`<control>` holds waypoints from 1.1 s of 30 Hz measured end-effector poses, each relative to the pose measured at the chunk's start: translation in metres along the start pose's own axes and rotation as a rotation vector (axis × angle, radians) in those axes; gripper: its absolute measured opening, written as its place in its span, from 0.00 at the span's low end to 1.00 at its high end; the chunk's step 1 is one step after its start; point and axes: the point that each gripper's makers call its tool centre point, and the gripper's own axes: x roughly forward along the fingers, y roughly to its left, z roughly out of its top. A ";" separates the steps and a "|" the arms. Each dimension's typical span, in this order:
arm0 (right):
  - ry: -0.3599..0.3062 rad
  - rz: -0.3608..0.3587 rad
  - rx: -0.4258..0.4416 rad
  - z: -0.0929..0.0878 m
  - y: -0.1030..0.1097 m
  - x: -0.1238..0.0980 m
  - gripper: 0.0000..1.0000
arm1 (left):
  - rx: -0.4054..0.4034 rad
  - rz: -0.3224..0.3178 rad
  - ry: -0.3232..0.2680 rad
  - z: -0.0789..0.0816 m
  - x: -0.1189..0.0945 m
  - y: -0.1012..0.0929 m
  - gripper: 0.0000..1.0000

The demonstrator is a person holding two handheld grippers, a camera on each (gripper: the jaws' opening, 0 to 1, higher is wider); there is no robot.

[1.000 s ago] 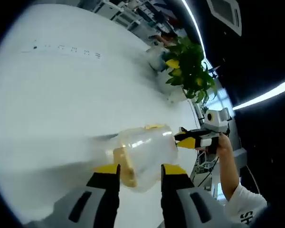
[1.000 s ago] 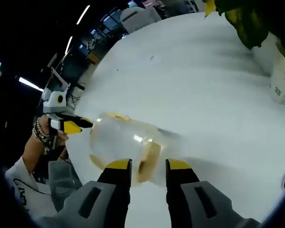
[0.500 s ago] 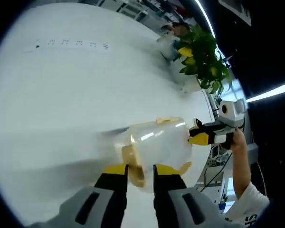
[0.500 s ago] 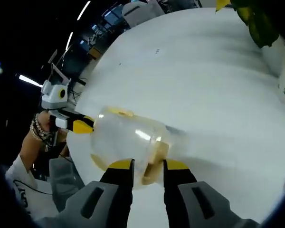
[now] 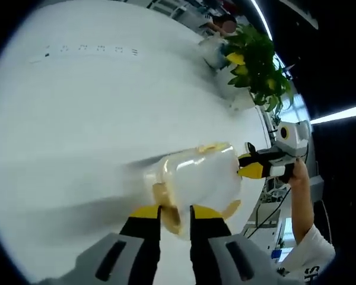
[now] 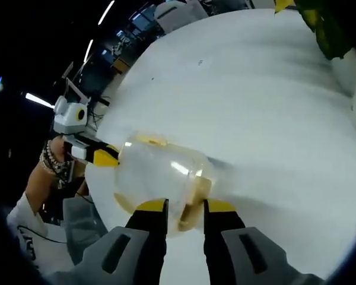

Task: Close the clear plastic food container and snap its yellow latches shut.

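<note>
A clear plastic container (image 5: pixel 193 178) sits on a white table (image 5: pixel 77 107), close to the table's near edge in both views. In the left gripper view, the left gripper (image 5: pixel 175 211) has its yellow-tipped jaws drawn close together, pinching a yellow latch (image 5: pixel 166 205) on the container's near end. The right gripper (image 5: pixel 249 166) reaches in from the right, its tips touching the container's far end, held by a hand (image 5: pixel 298 175).

In the right gripper view, the right gripper (image 6: pixel 186 206) has its jaws narrowed around a latch (image 6: pixel 193 199) on its own side of the container (image 6: pixel 157 178). The left gripper (image 6: pixel 101 155) comes in from the left, tips against the opposite end.

Beyond the container the table (image 6: pixel 255 89) stretches wide and bare. A leafy plant (image 5: pixel 255 65) in a white pot stands well apart near the far edge; its leaves (image 6: pixel 326 29) show at the top right of the right gripper view. Past the table edge the room is dark, with ceiling light strips.
</note>
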 end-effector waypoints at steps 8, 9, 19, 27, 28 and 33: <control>-0.011 0.016 0.017 0.000 0.001 0.002 0.21 | -0.025 -0.034 0.001 0.000 0.000 0.000 0.09; -0.006 0.011 0.011 0.001 0.002 0.002 0.21 | -0.028 -0.035 0.002 0.000 0.001 -0.001 0.09; 0.007 0.022 0.042 -0.009 0.007 0.019 0.22 | -0.041 -0.041 0.012 -0.003 -0.002 -0.001 0.08; 0.004 0.019 0.045 -0.003 0.007 0.022 0.22 | -0.071 -0.058 0.015 -0.010 -0.012 0.005 0.07; 0.004 0.019 0.046 -0.002 0.007 0.024 0.22 | -0.062 -0.054 0.017 -0.009 -0.011 0.004 0.07; -0.008 0.014 0.054 0.002 0.006 0.020 0.22 | -0.042 -0.045 0.014 -0.008 -0.012 0.006 0.08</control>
